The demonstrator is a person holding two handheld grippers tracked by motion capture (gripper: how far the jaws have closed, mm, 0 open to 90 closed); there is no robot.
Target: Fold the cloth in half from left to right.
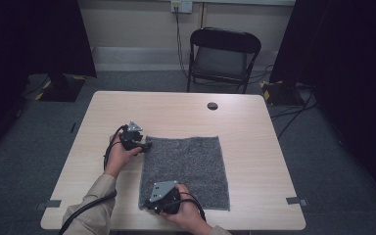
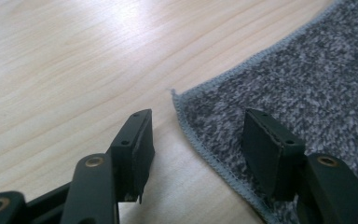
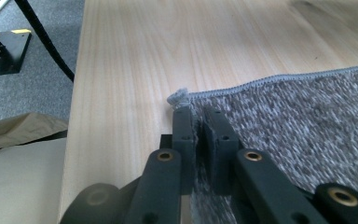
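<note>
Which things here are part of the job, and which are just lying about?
In the job:
- square grey fleece cloth
- left claw, open astride the cloth's corner
- right claw, shut on the cloth's near corner

Lying about:
- black folding chair
- light wooden table, merely bearing the cloth

I am sitting at a pale wooden table (image 1: 254, 142) with a round cable hole (image 1: 212, 105), and a black folding chair (image 1: 223, 57) is standing beyond its far edge. Grey carpet (image 1: 323, 161) is covering the floor, dark curtains (image 1: 345, 58) are hanging at both sides, and cables are running from a wall socket (image 1: 181, 6).
</note>
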